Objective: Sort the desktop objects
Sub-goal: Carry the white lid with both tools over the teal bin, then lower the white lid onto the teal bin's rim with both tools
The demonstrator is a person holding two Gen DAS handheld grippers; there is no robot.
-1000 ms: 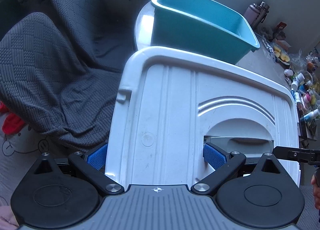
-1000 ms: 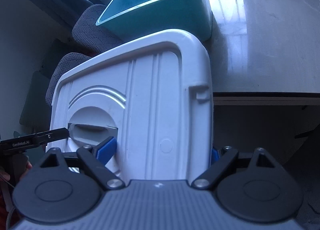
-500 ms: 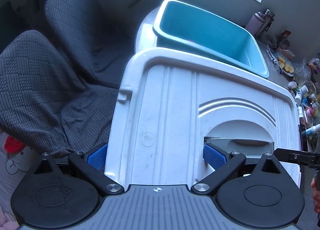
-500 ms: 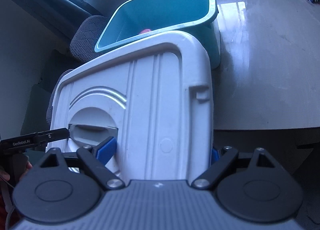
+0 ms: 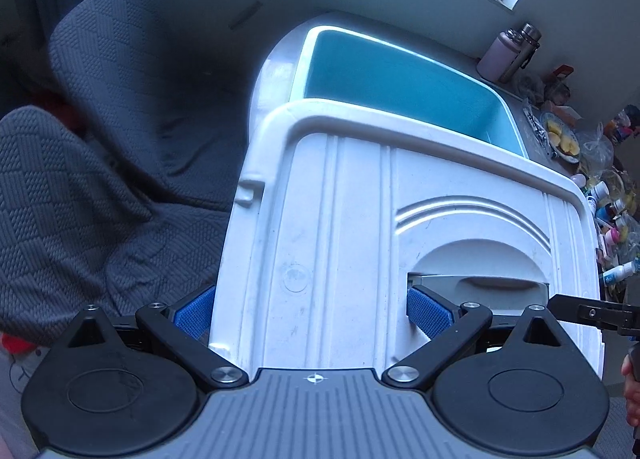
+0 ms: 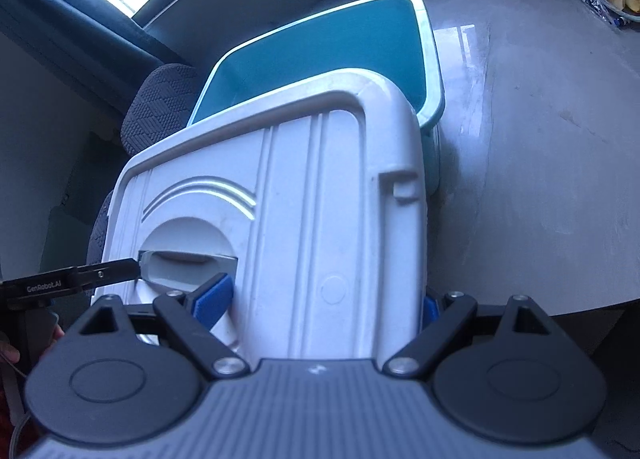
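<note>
Two grippers held a white lid above the near end of a teal bin on a grey table. The left gripper clamped one half, between its outer edge and the handle recess; the right gripper clamped the other half likewise.

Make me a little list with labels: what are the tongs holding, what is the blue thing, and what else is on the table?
held thing: white lid, gripped from two sides
left tongs: shut on the white lid
right tongs: shut on the white lid
blue thing: teal bin, open, just beyond the lid
surface: grey table
also there: plate of fruit, pink bottle
beside table: grey chairs
</note>
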